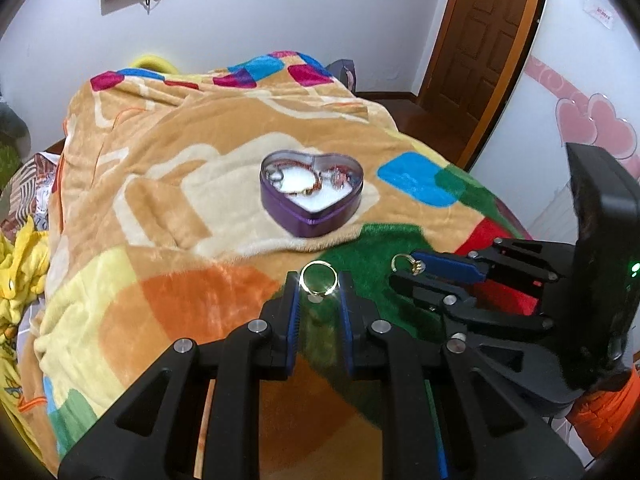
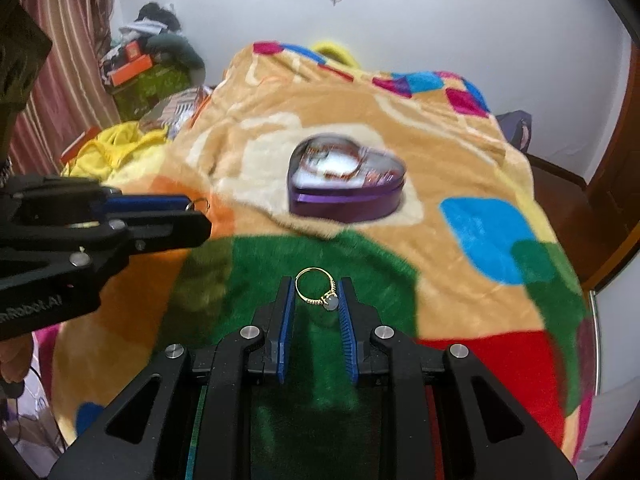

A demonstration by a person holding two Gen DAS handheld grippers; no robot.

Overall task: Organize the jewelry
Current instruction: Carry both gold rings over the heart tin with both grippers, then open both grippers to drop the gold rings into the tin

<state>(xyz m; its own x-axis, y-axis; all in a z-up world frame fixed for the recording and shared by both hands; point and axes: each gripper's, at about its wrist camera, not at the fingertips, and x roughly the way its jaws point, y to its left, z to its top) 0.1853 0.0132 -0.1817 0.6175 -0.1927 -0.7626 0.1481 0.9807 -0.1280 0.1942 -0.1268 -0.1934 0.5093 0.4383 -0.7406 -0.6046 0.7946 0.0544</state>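
- The left gripper (image 1: 319, 286), low centre of its own view, pinches a plain gold ring (image 1: 319, 279) upright between its blue-padded black fingers (image 1: 293, 312); the band spans the narrow gap at the tips.
- The right gripper (image 2: 316, 294), low centre of its own view, pinches a gold ring with a pale stone (image 2: 318, 290), the stone against the right-hand pad.
- In the left view, the right gripper (image 1: 408, 266) enters from the right edge, near the left one but apart; in the right view, the left gripper (image 2: 198, 206) comes in from the left edge.
- Both tips hang over the green patch of a plush, multicoloured blanket (image 1: 160, 184) that covers the bed.
- The purple heart-shaped tin box (image 1: 311, 194) sits above the tips in mid-frame, lid off, with a white lining and red and metal jewellery inside; in the right view it is blurred (image 2: 346, 188).
- Bare blanket lies between tips and box on all sides.
- The blanket's edge falls away at right toward a brown wooden door (image 1: 480, 36).
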